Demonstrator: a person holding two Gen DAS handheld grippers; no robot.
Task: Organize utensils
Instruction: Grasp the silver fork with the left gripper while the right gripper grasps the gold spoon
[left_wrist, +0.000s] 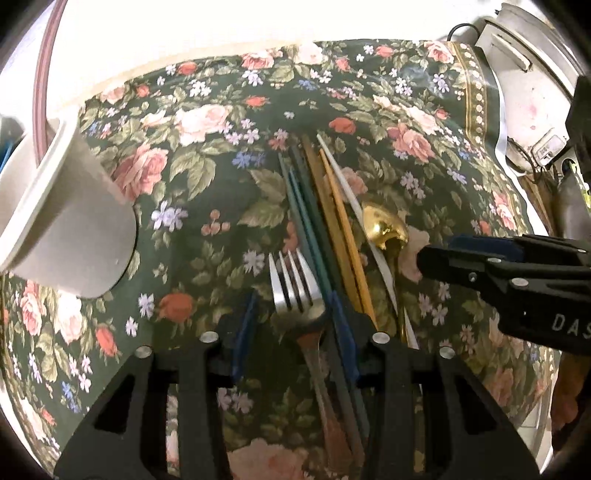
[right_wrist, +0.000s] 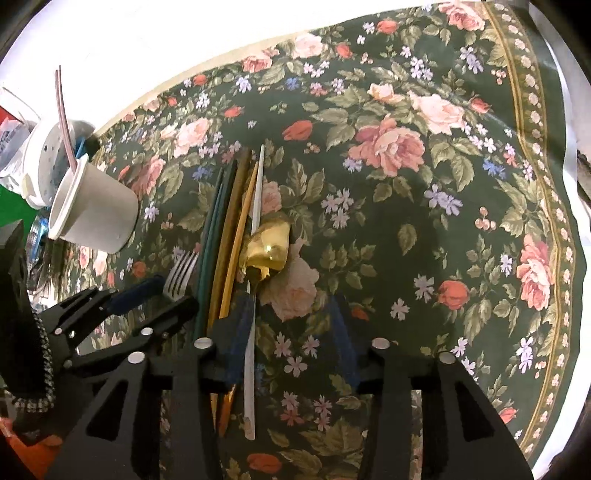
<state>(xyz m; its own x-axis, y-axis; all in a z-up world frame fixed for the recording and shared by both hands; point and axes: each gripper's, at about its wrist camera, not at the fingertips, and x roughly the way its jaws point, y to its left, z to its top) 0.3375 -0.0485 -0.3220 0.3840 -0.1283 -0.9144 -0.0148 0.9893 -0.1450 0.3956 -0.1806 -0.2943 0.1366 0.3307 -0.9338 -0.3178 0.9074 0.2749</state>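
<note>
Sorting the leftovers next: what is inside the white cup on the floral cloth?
A pink straw-like stick pokes out of the white cup, which leans; its wall hides anything deeper inside.

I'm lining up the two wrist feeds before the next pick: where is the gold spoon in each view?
Left wrist: gold spoon right of centre, at the right edge of the chopstick row, just ahead of the right gripper.
Right wrist: gold spoon left of centre, just ahead of this gripper's left finger.
Shared landmark: the white cup at left in both.
</note>
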